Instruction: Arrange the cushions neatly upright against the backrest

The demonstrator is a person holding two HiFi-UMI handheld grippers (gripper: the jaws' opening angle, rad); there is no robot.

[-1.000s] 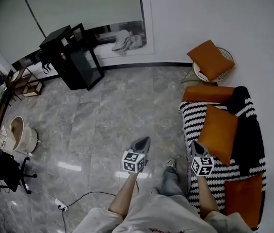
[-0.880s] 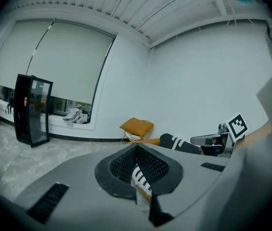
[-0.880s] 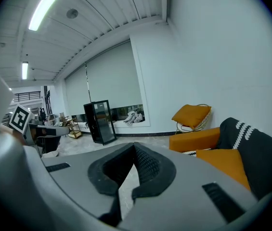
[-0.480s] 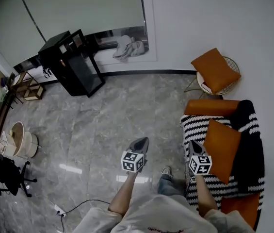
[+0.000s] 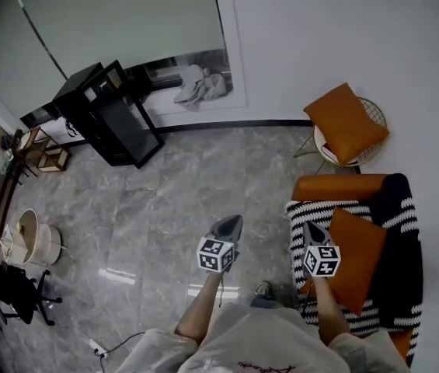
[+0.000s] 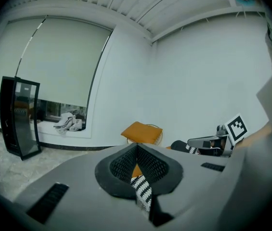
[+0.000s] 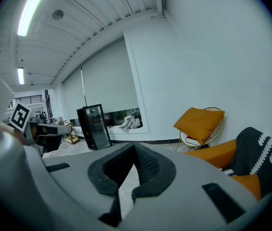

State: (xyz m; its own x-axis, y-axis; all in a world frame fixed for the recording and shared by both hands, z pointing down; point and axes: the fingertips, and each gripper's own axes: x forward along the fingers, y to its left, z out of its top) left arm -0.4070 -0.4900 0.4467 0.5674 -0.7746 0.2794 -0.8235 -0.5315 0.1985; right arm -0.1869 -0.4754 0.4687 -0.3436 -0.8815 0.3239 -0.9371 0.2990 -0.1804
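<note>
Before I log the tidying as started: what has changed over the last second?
The person walked forward beside the sofa, so the wire chair shows nearer. Nothing was taken hold of or let go. The left hand-held gripper and right hand-held gripper stayed shut and empty; the orange cushion lies unmoved.

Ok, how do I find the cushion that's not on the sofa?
Find the black-and-white striped sofa by the white wall. Just past its orange armrest stands a round wire chair, and the square orange cushion lies on it. The other orange cushion sits on the sofa.
</note>
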